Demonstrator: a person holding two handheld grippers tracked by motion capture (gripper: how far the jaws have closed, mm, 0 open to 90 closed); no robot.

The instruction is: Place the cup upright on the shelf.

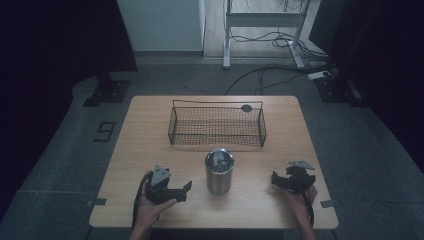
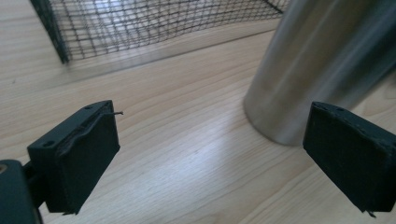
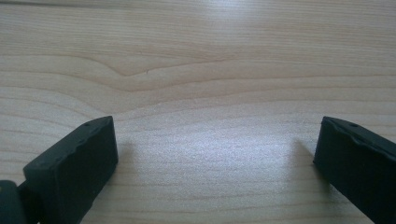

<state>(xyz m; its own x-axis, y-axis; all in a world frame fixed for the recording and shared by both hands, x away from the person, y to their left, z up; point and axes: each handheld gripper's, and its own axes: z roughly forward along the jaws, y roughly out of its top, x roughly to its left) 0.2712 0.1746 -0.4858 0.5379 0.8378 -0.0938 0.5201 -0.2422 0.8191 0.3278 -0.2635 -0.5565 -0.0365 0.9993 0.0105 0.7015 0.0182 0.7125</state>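
A wooden table [image 1: 150, 130] is sitting in the middle of a grey floor [image 1: 370, 150]. Some cables [image 1: 270, 40] are lying on the floor behind it, near the legs of a white frame [image 1: 260, 20].

A black wire basket [image 1: 217, 125] is sitting on the far half of the table. It is long and low. Something small, dark and round [image 1: 246, 107] is sitting at its back rim, but it is too small to tell what it is.

A shiny metal can [image 1: 219, 171] is standing upright just in front of the basket, in the middle of the table. Something is lying inside it, but it is too blurry to make out.

The left gripper [image 1: 176, 192] is resting in a hand [image 1: 150, 210] near the front edge, just left of the can. Its jaws are standing wide apart and holding nothing. In the left gripper view the can [image 2: 317, 70] is rising close beside the right jaw, and I cannot tell if they are touching.

The right gripper [image 1: 284, 181] is sitting in the other hand [image 1: 300, 200], well to the right of the can. Its jaws are wide apart too, with only bare wood between them.
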